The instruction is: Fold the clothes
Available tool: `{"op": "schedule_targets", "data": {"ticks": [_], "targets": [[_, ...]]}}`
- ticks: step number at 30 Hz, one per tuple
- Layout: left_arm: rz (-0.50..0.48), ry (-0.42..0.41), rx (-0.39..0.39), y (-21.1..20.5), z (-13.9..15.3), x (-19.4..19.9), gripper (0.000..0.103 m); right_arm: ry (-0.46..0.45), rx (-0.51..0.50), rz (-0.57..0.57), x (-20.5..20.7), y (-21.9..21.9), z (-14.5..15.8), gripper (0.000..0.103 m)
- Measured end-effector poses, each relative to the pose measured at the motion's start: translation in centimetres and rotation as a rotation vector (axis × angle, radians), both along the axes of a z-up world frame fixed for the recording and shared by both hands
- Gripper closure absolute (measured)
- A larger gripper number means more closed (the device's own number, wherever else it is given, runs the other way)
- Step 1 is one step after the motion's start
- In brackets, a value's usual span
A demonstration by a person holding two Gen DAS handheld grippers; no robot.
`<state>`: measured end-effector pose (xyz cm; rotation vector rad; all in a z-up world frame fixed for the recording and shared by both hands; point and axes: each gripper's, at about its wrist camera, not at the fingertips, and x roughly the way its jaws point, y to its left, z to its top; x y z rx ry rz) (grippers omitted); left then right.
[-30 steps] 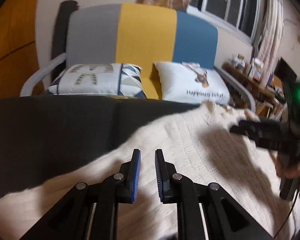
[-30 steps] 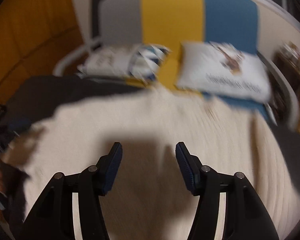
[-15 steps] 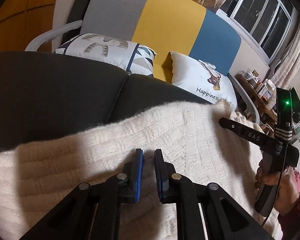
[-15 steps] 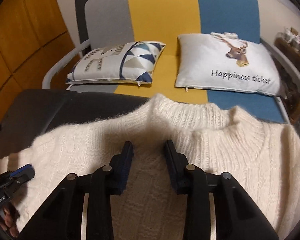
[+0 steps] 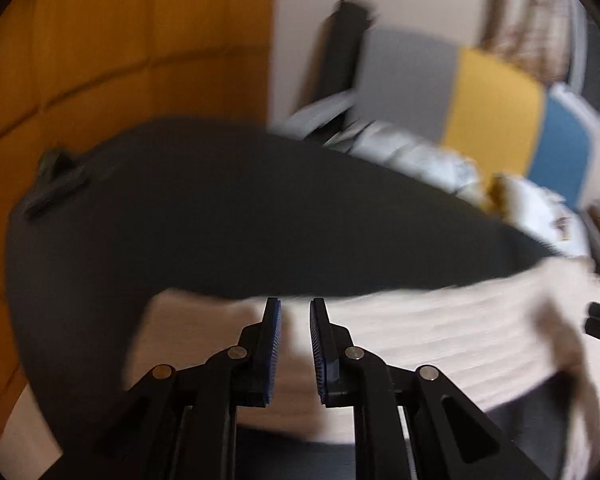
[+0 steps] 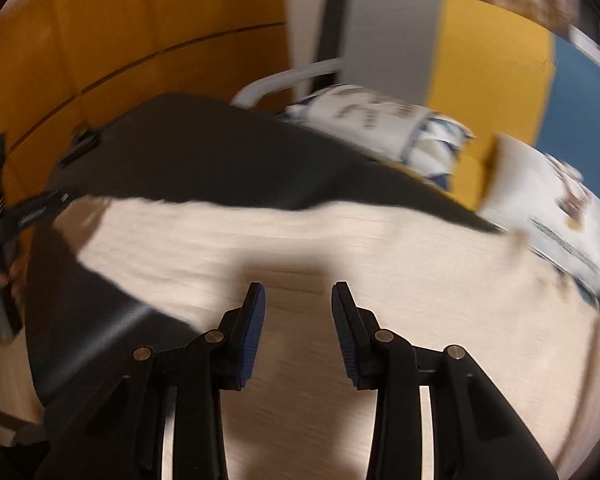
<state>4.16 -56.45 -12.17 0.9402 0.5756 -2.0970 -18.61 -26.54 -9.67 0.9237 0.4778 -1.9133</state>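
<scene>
Dark grey padded surface (image 6: 220, 168) under cream knitted sweater (image 6: 380, 264), spread toward 3 o'clock. Left gripper (image 5: 295, 312) narrowly parted, right gripper (image 6: 298, 300) wider apart, both empty above knit. Pinch one edge layer only; avoid dragging; blur hides folds.

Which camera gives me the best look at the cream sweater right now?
The right wrist view. The cream sweater fills most of the frame there, spread across the dark surface under the open right gripper, though motion-blurred. The left wrist view shows only a blurred band of it past the left gripper.
</scene>
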Motion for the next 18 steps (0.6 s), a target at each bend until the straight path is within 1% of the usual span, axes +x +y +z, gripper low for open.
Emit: {"op": "schedule_targets", "data": {"ticks": [1, 3, 4, 5, 7, 8, 10, 11, 14, 16, 18], "targets": [[0.026, 0.022, 0.04, -0.9, -0.7, 1.2, 0.089, 0.004, 0.021, 0.002, 0.3, -1.2, -0.5, 0.065], [0.068, 0.098, 0.128, -2.3, -2.0, 3.8, 0.089, 0.011, 0.068, -0.012, 0.6, -3.5, -1.5, 0.065], [0.075, 0.112, 0.136, -2.4, -2.2, 4.5, 0.089, 0.015, 0.091, -0.02, 0.8, -4.6, -2.0, 0.065], [0.078, 0.12, 0.132, -2.3, -2.3, 5.0, 0.089, 0.019, 0.115, -0.027, 1.0, -5.7, -2.5, 0.063], [0.078, 0.1, 0.102, -2.1, -2.3, 5.1, 0.089, 0.026, 0.162, -0.041, 1.3, -7.9, -3.5, 0.058], [0.092, 0.093, 0.096, -2.3, -2.2, 5.1, 0.089, 0.03, 0.186, -0.049, 1.4, -9.0, -4.0, 0.058], [0.124, 0.087, 0.092, -2.9, -2.2, 4.9, 0.089, 0.059, 0.228, -0.073, 1.7, -10.5, -4.1, 0.058], [0.153, 0.095, 0.101, -3.8, -2.2, 4.9, 0.089, 0.062, 0.235, -0.095, 1.5, -10.9, -4.0, 0.058], [0.194, 0.104, 0.116, -6.4, -2.2, 4.2, 0.089, 0.004, 0.197, -0.181, 0.2, -11.6, -3.7, 0.058], [0.188, 0.082, 0.124, -7.4, -2.1, 2.7, 0.089, -0.043, 0.151, -0.232, -0.8, -12.0, -3.7, 0.058], [0.175, 0.061, 0.146, -7.8, -1.7, 2.6, 0.089, -0.075, 0.126, -0.249, -1.1, -12.6, -3.5, 0.058]]}}
